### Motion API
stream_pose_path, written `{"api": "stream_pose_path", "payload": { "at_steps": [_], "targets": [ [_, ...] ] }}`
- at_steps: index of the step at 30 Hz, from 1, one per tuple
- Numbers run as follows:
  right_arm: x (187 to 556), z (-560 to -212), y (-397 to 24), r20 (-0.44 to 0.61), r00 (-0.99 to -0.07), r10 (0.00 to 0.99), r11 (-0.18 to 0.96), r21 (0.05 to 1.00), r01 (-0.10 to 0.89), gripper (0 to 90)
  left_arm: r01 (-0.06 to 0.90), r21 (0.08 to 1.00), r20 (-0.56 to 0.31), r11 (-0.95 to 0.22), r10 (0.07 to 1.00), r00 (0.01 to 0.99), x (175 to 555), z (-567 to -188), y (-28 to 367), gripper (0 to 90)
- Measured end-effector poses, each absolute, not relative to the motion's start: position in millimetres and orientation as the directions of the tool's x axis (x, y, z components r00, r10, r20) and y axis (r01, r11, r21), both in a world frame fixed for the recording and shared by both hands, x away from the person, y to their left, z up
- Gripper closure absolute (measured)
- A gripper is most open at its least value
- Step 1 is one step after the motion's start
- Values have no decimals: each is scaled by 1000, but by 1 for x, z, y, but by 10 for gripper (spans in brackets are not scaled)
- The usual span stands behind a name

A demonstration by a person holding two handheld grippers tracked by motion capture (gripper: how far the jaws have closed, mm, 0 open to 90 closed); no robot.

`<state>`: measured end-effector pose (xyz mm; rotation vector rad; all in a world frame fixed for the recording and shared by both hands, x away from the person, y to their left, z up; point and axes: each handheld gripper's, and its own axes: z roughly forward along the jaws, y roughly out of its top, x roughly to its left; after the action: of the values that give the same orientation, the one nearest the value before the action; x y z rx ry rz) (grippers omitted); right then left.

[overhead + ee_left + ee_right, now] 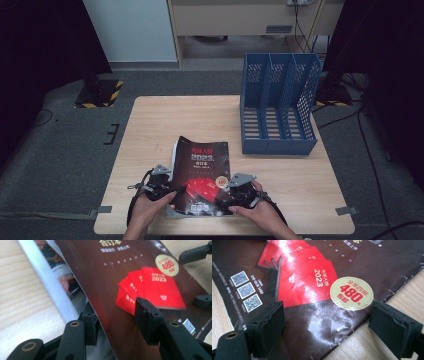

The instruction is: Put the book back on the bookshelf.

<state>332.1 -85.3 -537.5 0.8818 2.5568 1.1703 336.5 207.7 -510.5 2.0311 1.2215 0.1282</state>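
Observation:
A dark magazine (202, 175) with red booklets printed on its cover lies on the wooden table (150, 125) near the front edge. My left gripper (167, 189) is at its lower left edge. In the left gripper view the cover (125, 277) is lifted off the inner pages (62, 277) and passes between my jaws (117, 320), one pad beneath its edge and one above, with a gap left between them. My right gripper (227, 192) stands wide open over the magazine's lower right corner (324, 315), one pad over the cover and the other over bare wood.
A blue three-slot file holder (277, 105) stands upright at the table's back right. Both of the person's hands come in from the front edge. Dark carpet surrounds the table, with cables on the right.

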Motion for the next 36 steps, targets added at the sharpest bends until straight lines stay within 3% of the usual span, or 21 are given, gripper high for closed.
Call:
{"api": "stream_pose_path", "payload": {
  "at_steps": [10, 17, 21, 27, 36],
  "targets": [
    [332, -538, -85, 68, -804, 591, 510, 740, 437, 135, 711, 651, -279, -267, 787, 551, 352, -516, 199, 491],
    [332, -537, -86, 70, -805, 590, 511, 740, 438, 136, 719, 648, -270, -251, 807, 525, 357, -517, 197, 523],
    [332, -537, -86, 70, -806, 588, 512, 739, 438, 136, 724, 649, -257, -234, 828, 498, 356, -517, 199, 660],
    [333, -537, -86, 76, -807, 586, 510, 739, 440, 135, 728, 650, -261, -218, 835, 484, 355, -517, 201, 782],
    [333, -537, -87, 80, -807, 585, 507, 740, 441, 135, 718, 669, -295, -193, 817, 495, 352, -511, 203, 879]
  ]
}}
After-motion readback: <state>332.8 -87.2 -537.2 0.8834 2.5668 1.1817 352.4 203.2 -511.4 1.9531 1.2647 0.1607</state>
